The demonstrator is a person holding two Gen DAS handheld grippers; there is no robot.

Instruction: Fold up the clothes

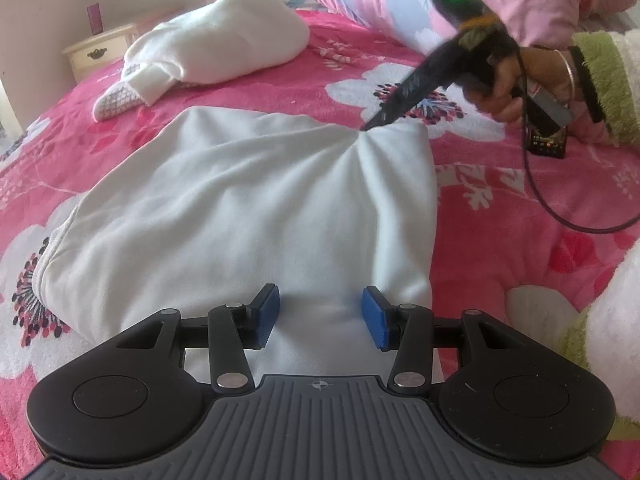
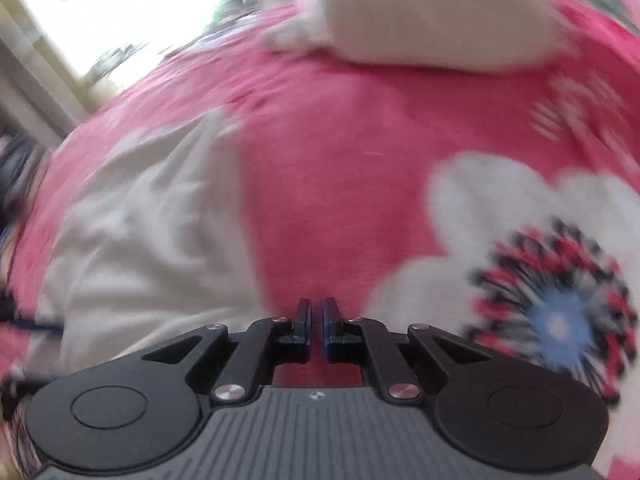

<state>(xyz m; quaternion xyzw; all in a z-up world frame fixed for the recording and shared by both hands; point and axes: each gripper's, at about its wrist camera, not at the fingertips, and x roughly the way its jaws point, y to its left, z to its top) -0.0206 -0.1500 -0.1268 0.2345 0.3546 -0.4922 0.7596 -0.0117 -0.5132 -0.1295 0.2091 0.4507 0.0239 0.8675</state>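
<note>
Left claw [image 1: 320, 318] agape; right claw [image 2: 317, 326] closed.

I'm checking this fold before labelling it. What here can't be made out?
- Left wrist view: whether the right tool pinches the white garment or only presses it; its tip hides the contact.
- Left wrist view: the garment's near edge, behind the left tool.
- Right wrist view: motion blur smears the pink floral blanket.

no readable text, labels, brands or numbers anywhere

A pink floral bed [image 1: 500, 248] carries a white folded garment [image 1: 248, 208] and a white bundle [image 1: 224, 48].
</note>
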